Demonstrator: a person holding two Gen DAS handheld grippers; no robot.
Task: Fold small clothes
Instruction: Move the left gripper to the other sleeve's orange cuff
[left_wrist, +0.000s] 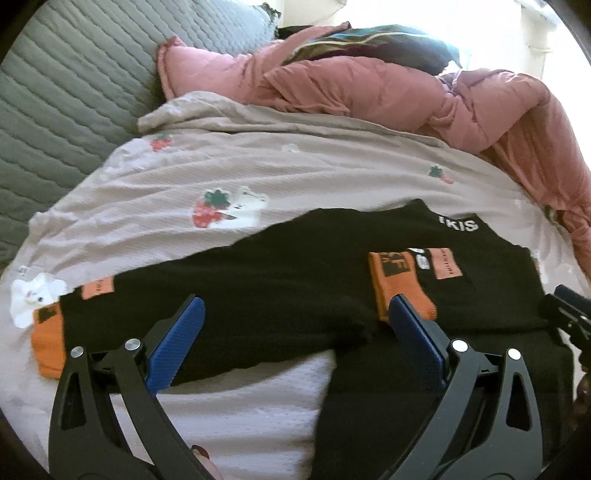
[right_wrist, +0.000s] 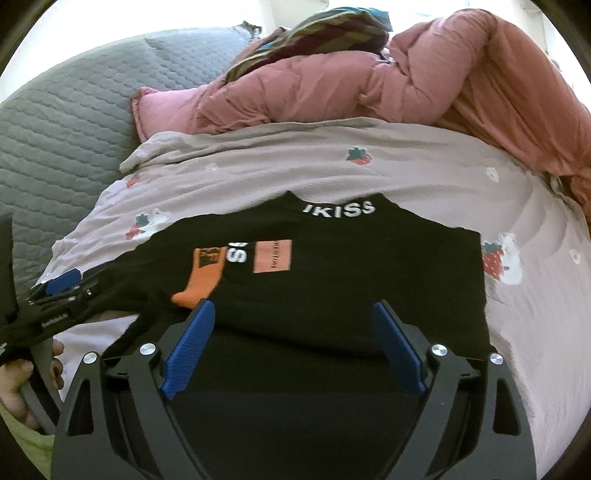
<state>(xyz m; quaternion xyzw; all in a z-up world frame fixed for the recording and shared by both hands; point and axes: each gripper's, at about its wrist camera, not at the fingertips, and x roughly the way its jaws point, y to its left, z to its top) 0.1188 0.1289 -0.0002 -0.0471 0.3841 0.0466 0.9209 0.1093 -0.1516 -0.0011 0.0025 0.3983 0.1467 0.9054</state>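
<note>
The black long-sleeved knit top with orange cuffs and white lettering (right_wrist: 332, 266) lies flat on the pale pink strawberry-print bed sheet (right_wrist: 461, 177) — one orange cuff (right_wrist: 201, 280) folded onto its chest. Left tool (left_wrist: 295, 314) and right tool (right_wrist: 293, 314) both hover above the top's near edge, blue pads spread wide, nothing between them. A crumpled pink quilted duvet (left_wrist: 369, 92) lies beyond the top.

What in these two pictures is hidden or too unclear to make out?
- Black long-sleeved top: its lower hem, both views, behind the open claws.
- Its white chest lettering: partly covered by the folded orange cuff, both views.
- Small print on the orange patch: too blurred to read.
- Striped dark fabric on the pink quilt: washed out by window glare.
</note>
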